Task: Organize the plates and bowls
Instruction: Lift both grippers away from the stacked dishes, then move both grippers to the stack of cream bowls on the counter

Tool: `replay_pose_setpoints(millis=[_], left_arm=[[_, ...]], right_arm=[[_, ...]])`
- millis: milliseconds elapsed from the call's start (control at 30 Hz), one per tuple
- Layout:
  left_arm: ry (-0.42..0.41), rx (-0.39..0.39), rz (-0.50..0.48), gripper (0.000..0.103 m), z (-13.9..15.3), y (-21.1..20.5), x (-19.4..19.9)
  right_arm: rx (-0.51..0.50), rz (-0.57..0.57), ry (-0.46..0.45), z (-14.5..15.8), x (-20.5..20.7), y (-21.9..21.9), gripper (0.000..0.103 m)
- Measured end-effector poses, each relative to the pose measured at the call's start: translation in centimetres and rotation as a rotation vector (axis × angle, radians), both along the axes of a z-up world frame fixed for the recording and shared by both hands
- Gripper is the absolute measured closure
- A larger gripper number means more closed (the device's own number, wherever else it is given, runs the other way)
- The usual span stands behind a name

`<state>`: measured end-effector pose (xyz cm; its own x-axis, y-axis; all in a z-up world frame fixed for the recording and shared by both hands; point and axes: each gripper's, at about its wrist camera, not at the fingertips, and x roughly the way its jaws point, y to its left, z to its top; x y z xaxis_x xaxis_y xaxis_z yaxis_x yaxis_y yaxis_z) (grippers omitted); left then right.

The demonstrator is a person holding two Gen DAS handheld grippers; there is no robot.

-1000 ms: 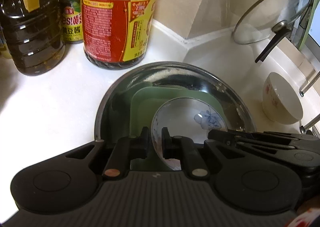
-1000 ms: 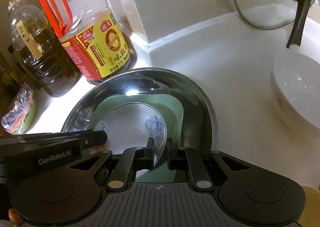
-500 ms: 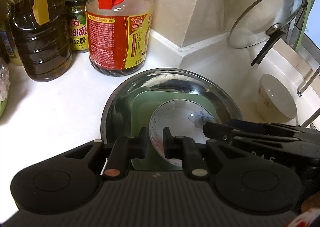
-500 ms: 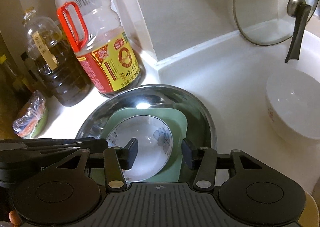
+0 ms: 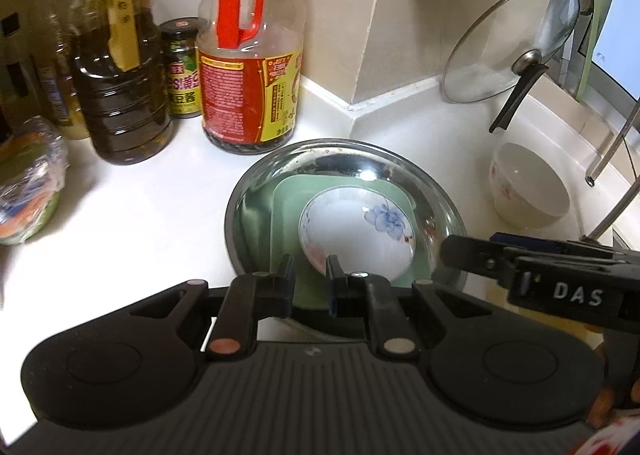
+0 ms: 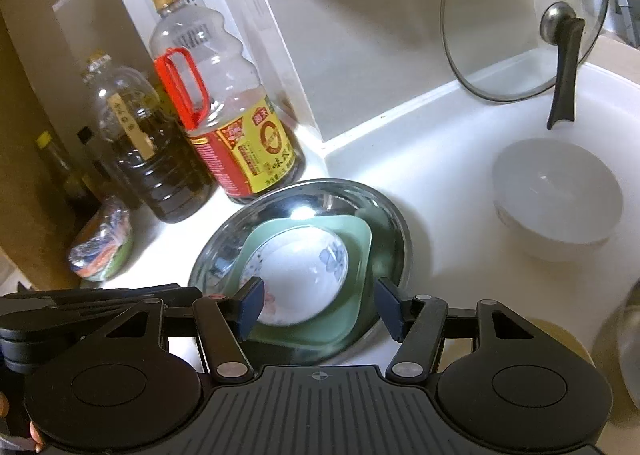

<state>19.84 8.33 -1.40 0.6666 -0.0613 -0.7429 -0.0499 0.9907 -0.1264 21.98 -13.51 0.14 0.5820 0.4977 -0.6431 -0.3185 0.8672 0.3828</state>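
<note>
"DAS" shows in white letters on the right tongs (image 5: 556, 279), right of the steel bowl (image 5: 256, 191). Behind the bowl, the jar (image 5: 182, 67) label reads "豆酱". The red-handled bottle (image 6: 240, 135) carries Chinese label print, too small to make out.

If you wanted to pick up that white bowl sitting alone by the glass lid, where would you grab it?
Probably by the rim of the plain white ceramic bowl: it stands upright and open-topped with bare counter around it. One finger inside, one outside the thin wall, coming down from above on the near side, where the open right gripper is closest.
</note>
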Motion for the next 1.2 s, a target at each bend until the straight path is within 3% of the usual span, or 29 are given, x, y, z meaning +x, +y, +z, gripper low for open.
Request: replay_pose_setpoints(millis=[467,1200], left_arm=[[0.001,0.039,0.056,0.09,1.8,-1.6,-7.3],[0.018,0.038,0.072,0.09,1.4,-8.4,-14.3]], right_arm=[[0.018,0.085,-0.012,1.8,-6.6,-3.8,0.042],[-0.008,0.094,0.025,0.8,-13.0,-10.6,0.042]])
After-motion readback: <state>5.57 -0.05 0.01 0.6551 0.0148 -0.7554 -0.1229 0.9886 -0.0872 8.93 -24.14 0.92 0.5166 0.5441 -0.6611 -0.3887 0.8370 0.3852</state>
